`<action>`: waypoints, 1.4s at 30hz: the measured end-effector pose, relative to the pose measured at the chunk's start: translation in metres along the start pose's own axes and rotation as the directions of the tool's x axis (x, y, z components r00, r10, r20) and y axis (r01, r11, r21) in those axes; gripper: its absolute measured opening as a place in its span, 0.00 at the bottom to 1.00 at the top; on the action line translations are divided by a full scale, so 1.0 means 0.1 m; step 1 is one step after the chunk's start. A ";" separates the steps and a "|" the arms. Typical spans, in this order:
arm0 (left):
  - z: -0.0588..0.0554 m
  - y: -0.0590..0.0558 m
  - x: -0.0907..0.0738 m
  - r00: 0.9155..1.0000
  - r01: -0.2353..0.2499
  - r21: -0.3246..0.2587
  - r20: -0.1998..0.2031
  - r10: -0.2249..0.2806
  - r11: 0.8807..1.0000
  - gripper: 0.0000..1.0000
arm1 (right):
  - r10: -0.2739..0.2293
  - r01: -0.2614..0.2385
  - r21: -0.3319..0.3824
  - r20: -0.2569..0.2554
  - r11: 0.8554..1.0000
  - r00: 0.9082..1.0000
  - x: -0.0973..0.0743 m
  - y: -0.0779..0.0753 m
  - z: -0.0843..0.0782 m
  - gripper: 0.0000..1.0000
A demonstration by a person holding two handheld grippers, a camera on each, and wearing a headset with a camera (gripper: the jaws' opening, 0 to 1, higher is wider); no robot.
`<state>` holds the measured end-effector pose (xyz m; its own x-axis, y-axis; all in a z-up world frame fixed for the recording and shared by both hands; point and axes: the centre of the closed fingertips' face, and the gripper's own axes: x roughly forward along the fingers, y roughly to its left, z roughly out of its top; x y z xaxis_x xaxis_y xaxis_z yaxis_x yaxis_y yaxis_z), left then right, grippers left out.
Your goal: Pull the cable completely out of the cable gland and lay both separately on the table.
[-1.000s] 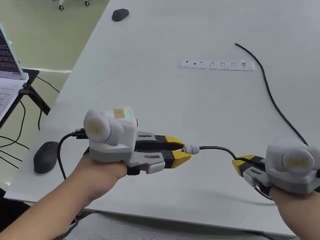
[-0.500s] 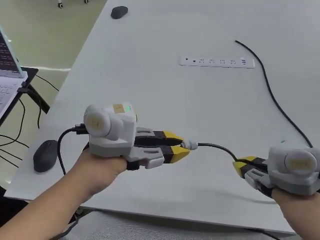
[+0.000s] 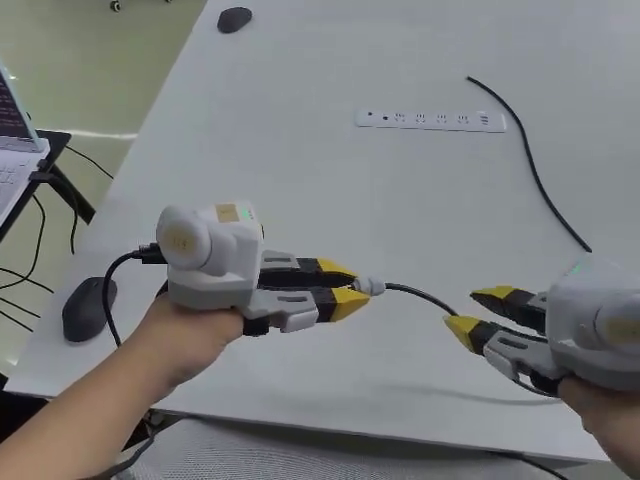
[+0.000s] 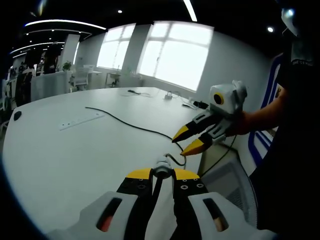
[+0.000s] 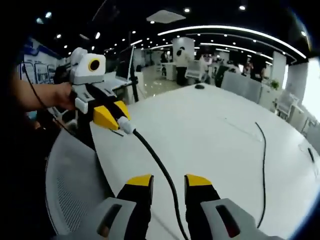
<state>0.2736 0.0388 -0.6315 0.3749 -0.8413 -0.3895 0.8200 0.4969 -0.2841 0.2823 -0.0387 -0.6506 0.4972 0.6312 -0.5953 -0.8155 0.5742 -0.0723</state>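
Loosened since a second ago, the right gripper (image 3: 466, 309) stands with its jaws parted, the black cable (image 3: 415, 293) passing freely between them. At left, the left gripper (image 3: 356, 285) clamps the grey cable gland (image 3: 371, 287) at its yellow tips, above the near edge of the white tabletop (image 3: 300, 170); the cable runs from the gland.

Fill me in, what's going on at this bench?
A person is working two handheld grippers over a white table. The left gripper is shut on a cable gland, held in the air near the table's front edge. A black cable comes out of the gland and runs between the right gripper's jaws, which stand open. The cable isn't pulled out yet.
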 end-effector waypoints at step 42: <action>0.09 -0.04 0.02 1.000 0.025 0.044 0.011 -0.025 0.999 0.15 | 0.039 -0.039 -0.005 0.005 0.999 0.999 0.33 0.11 0.12 0.00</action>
<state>0.2753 0.0334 -0.6237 0.3588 -0.8558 -0.3727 0.8473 0.4661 -0.2545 0.2926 -0.0055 -0.6615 0.4668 0.6558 -0.5933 -0.8355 0.5470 -0.0528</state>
